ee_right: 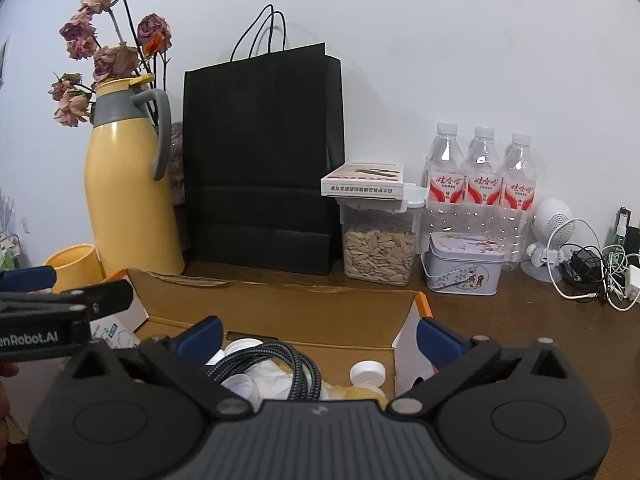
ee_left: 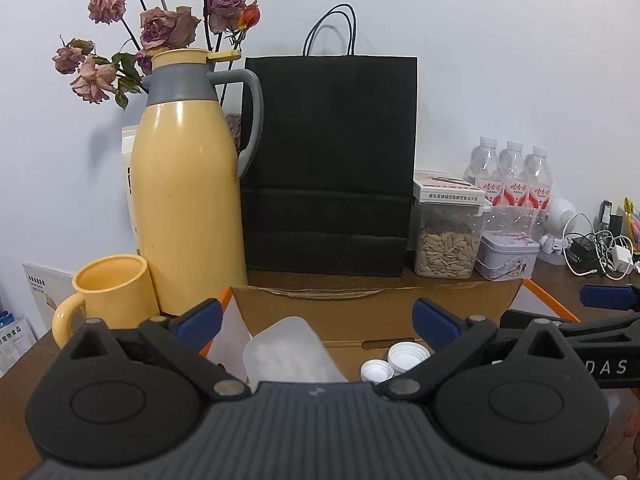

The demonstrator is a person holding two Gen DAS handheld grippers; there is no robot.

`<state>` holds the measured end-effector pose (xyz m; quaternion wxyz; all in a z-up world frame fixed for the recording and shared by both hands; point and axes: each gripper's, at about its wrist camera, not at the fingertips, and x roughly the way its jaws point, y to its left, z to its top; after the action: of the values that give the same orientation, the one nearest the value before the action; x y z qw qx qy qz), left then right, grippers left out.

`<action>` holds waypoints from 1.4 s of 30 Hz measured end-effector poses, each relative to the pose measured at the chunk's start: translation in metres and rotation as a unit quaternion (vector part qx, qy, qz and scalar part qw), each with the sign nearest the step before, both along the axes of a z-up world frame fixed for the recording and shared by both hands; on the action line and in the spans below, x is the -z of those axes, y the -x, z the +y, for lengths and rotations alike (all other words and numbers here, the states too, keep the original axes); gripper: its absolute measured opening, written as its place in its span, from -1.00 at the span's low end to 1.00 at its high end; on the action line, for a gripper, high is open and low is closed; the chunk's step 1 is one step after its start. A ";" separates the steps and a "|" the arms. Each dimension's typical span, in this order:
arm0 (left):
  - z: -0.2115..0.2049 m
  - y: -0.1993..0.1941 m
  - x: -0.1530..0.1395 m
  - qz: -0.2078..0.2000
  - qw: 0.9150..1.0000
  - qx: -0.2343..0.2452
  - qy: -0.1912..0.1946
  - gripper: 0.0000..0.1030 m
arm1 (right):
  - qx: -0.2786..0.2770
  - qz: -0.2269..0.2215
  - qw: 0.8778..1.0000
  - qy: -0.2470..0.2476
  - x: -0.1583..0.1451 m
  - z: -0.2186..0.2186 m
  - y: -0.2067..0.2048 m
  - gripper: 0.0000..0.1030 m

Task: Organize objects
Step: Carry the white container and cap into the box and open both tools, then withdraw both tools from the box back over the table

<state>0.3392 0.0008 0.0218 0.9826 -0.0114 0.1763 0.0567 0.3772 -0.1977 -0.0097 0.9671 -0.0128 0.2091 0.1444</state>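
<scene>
An open cardboard box (ee_left: 360, 300) with orange edges lies right below both grippers. In the left wrist view it holds a clear plastic tub (ee_left: 286, 350) and white bottle caps (ee_left: 400, 360). My left gripper (ee_left: 318, 318) hangs over the tub, open, with nothing between its blue pads. The right wrist view shows the same box (ee_right: 280, 308) holding a braided black cable (ee_right: 280, 366), a white cap (ee_right: 368, 372) and crumpled white paper. My right gripper (ee_right: 320, 338) stands open above the cable and touches nothing. Each gripper shows at the edge of the other's view.
Behind the box along the wall stand a yellow thermos (ee_left: 188, 200), a yellow mug (ee_left: 116, 292), a black paper bag (ee_left: 328, 160), a seed jar (ee_left: 448, 248), a tin (ee_left: 506, 256), three water bottles (ee_left: 512, 180), and tangled chargers (ee_left: 600, 248) at the far right.
</scene>
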 end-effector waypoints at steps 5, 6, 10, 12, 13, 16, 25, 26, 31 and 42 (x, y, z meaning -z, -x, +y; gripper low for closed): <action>0.000 0.001 0.000 -0.001 1.000 0.001 0.002 1.00 | 0.000 -0.002 1.000 -0.001 -0.001 -0.001 0.001 1.00; 0.000 0.001 -0.001 -0.002 1.000 0.001 0.002 1.00 | 0.000 -0.002 1.000 -0.002 -0.001 -0.001 0.002 1.00; 0.000 0.005 -0.004 -0.006 1.000 0.003 0.007 1.00 | 0.001 -0.006 1.000 -0.002 -0.004 -0.002 0.006 1.00; 0.000 0.010 -0.008 -0.012 1.000 0.004 0.009 1.00 | 0.000 -0.011 1.000 -0.004 -0.007 -0.003 0.009 1.00; 0.000 0.013 -0.010 -0.017 1.000 0.005 0.011 1.00 | 0.000 -0.013 1.000 -0.004 -0.009 -0.003 0.012 1.00; -0.001 0.022 -0.017 -0.028 0.999 0.009 0.015 1.00 | -0.002 -0.021 1.000 -0.005 -0.013 -0.005 0.021 1.00; -0.004 0.059 -0.029 -0.044 0.998 0.022 0.026 1.00 | -0.008 -0.028 1.000 -0.007 -0.022 -0.007 0.051 1.00; -0.004 0.062 -0.030 -0.043 0.998 0.021 0.028 1.00 | -0.008 -0.028 1.000 -0.005 -0.022 -0.007 0.055 1.00; -0.002 0.083 -0.028 -0.033 0.999 0.018 0.037 1.00 | -0.012 -0.026 1.000 0.002 -0.023 -0.009 0.078 1.00; -0.006 0.126 -0.017 0.004 0.999 0.025 0.033 1.00 | -0.015 0.000 1.000 0.017 -0.015 -0.019 0.129 1.00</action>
<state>0.2131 -0.0054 0.0386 0.9821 -0.0397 0.1825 0.0265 0.2481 -0.2167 0.0048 0.9645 -0.0321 0.2112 0.1550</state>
